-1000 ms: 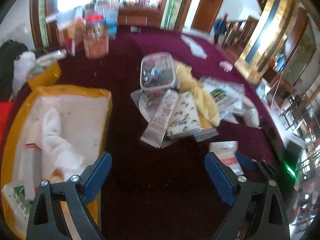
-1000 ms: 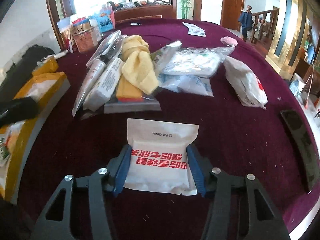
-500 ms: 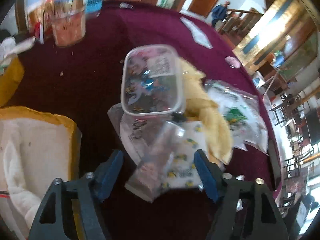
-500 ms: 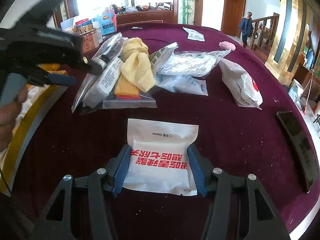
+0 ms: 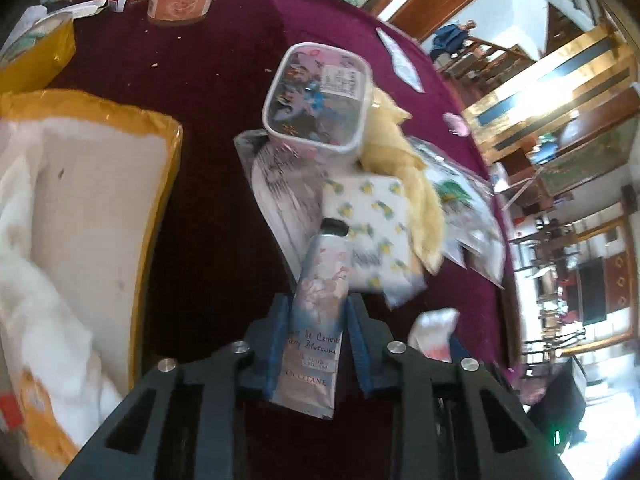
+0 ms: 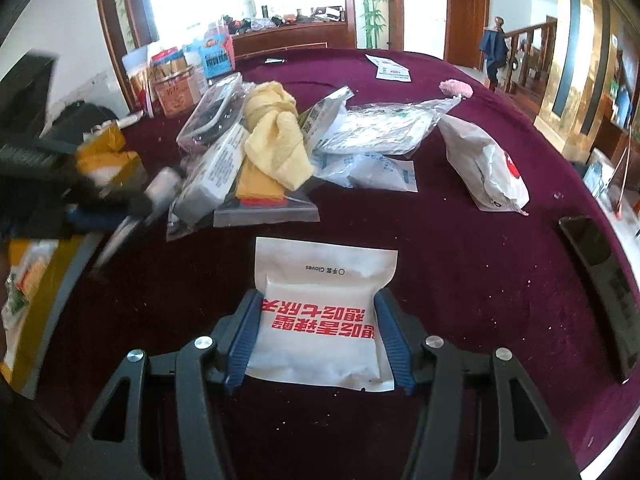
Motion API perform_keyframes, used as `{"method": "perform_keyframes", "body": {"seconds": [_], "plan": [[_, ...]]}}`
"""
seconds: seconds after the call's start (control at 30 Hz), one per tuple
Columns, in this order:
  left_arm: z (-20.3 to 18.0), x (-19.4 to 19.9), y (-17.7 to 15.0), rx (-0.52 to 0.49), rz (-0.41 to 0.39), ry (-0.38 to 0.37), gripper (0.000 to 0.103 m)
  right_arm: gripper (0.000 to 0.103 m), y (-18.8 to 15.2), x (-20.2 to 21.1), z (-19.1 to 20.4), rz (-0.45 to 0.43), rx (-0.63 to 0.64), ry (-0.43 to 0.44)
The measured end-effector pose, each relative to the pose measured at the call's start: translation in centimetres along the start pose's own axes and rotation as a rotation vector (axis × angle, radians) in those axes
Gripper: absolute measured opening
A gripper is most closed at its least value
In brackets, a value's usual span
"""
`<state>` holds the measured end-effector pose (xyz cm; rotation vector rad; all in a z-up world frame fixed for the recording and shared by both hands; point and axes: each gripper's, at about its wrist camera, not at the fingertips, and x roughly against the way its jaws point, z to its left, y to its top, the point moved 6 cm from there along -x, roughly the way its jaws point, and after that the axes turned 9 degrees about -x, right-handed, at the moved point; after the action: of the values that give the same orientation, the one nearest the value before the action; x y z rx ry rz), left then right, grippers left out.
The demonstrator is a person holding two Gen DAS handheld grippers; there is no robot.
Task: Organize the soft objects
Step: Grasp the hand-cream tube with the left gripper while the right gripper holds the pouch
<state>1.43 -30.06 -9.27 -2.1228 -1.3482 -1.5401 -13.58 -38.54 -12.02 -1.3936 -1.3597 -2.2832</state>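
2 tongs busy: left tongs have just been closing on the hand-cream tube at the pile's edge; we judge it light, squashy, slick, best pinched mid-body. Right tongs straddle the glove packet on the desk, pads touching its edges.

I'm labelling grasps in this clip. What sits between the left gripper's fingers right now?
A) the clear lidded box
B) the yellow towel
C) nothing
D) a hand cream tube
D: in the left wrist view the left gripper has its blue pads against both sides of the flowered hand cream tube, which its jaws have just been closing on.
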Motion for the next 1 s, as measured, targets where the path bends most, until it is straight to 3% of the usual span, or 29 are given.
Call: {"method": "perform_keyframes", "body": {"seconds": [0.07, 0.1, 0.27, 0.37, 0.53, 0.73, 0.87, 1.0], "plan": [[-0.2, 0.9, -0.8, 0.002, -0.011, -0.031, 0.026, 0.056, 0.0, 0.1, -0.2, 0.0, -0.012, 0.004], [-0.3, 1.5, -1.5, 0.014, -0.022, -0.048, 0.016, 0.056, 0.0, 0.1, -0.2, -0.002, -0.013, 0.008], [-1.2, 4.5, -3.4, 0.0, -0.078, -0.078, 0.014, 0.056, -0.2, 0.1, 0.3, -0.012, 0.018, -0.026], [-1.2, 5.2, -4.1, -0.027, -0.105, -0.053, 0.014, 0.056, -0.3, -0.1, 0.6, -0.015, 0.039, -0.05], [-0.1, 3.7, -3.8, -0.038, -0.088, 0.025, 0.015, 0.056, -0.5, -0.1, 0.8, -0.024, 0.059, -0.077], [-0.9, 2.3, -4.6, -0.097, -0.041, 0.045, 0.016, 0.057, -0.7, 0.0, 0.9, -0.027, 0.075, -0.088], [-1.3, 0.9, -5.0, -0.177, -0.009, 0.177, 0.021, 0.057, -0.8, 0.0, 0.9, -0.029, 0.074, -0.09], [-1.7, 0.1, -5.1, -0.204, -0.006, 0.183, 0.021, 0.057, -0.8, -0.1, 0.9, -0.029, 0.077, -0.091]]}}
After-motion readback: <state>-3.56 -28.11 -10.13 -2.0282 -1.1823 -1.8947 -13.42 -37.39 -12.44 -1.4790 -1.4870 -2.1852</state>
